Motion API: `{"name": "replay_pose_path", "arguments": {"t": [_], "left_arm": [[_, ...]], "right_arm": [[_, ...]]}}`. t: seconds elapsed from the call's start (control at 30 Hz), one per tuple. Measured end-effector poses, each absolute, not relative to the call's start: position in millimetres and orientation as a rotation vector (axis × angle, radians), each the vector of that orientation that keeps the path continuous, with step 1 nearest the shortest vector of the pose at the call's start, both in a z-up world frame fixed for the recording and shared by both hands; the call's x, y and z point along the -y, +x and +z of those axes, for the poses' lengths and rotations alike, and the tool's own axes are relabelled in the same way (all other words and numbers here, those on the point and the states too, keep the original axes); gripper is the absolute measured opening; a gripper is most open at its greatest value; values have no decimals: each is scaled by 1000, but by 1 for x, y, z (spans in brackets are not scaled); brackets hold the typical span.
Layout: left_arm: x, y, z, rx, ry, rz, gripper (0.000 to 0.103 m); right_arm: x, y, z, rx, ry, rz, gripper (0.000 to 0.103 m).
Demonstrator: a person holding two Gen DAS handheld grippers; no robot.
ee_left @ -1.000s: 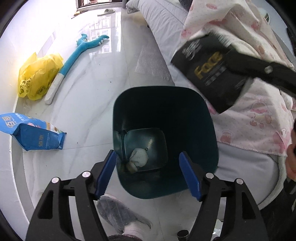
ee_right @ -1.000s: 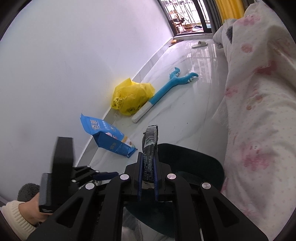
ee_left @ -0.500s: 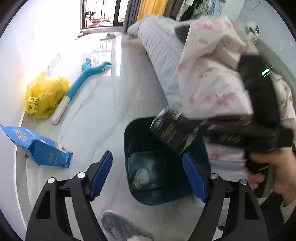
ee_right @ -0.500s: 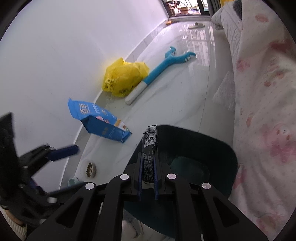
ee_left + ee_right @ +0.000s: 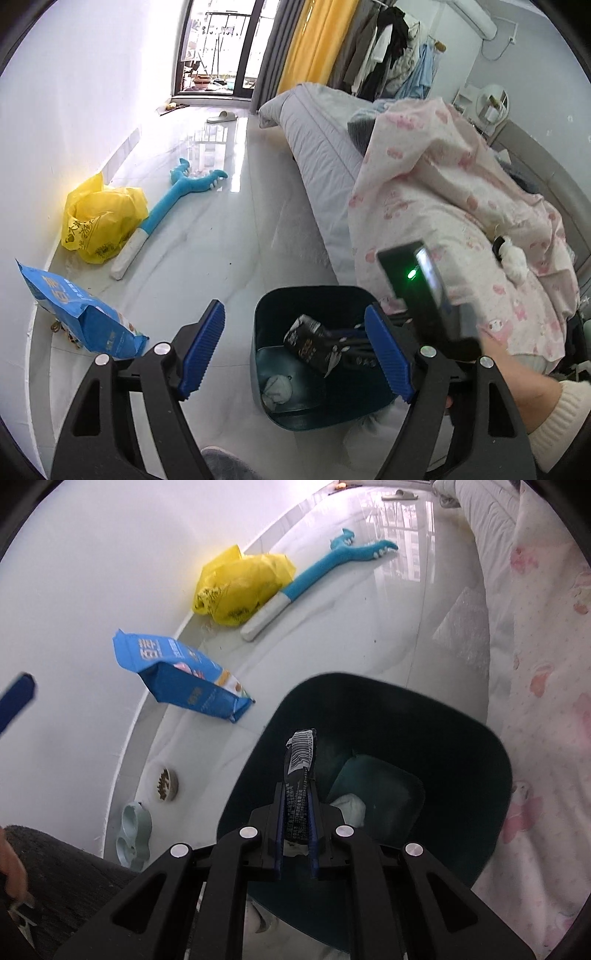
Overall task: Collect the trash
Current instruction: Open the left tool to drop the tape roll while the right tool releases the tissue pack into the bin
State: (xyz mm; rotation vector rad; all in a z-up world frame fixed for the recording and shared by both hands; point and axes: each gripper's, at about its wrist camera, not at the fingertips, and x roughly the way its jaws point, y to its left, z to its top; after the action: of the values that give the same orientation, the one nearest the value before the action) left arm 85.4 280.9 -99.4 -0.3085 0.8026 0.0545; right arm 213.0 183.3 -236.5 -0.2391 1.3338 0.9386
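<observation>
A: Where does the bin (image 5: 388,709) stand?
B: On the floor beside the bed (image 5: 321,155).
A: And the grippers?
B: The right gripper (image 5: 295,834), over the bin, pinches a black wrapper (image 5: 300,775); the left gripper (image 5: 295,354) gapes wide beside the bin, holding nothing.

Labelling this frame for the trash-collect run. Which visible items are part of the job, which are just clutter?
In the job:
- black wrapper, clamped in the right gripper
- dark teal bin, wrapper over its opening
- crumpled white tissue in the bin

Lying about:
- blue bag
- yellow bag
- blue toy
- left gripper, open, empty
</observation>
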Motion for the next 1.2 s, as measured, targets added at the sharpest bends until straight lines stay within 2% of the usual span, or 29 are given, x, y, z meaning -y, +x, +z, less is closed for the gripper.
{"name": "replay_pose_path", "arguments": {"t": [0.23,0.27,0.33,0.37,0.4,0.73,0.9,1.2], "left_arm": [[-282,83,-84,-755,-303,62,80],[-282,83,-80,-744,-299,64,80],[-279,83,-71,-718,-288,65,81],[-277,84,-67,-706,-278,67,81],[-274,84,-65,-697,-267,68,81],[-253,94,-40,-624,-249,54,81],[-233,102,-28,-584,-241,29,83],[-195,125,-28,-593,-209,-9,84]], "right_arm": [[-180,208,-249,-1375,-289,909,13],[-179,207,-250,-1379,-293,903,15],[-174,207,-248,-1384,-290,897,30],[-172,207,-246,-1380,-289,892,42],[-169,207,-243,-1370,-282,890,47],[-143,211,-199,-1248,-252,906,55],[-121,214,-167,-1139,-192,953,65],[-68,222,-122,-950,-175,914,68]]}}
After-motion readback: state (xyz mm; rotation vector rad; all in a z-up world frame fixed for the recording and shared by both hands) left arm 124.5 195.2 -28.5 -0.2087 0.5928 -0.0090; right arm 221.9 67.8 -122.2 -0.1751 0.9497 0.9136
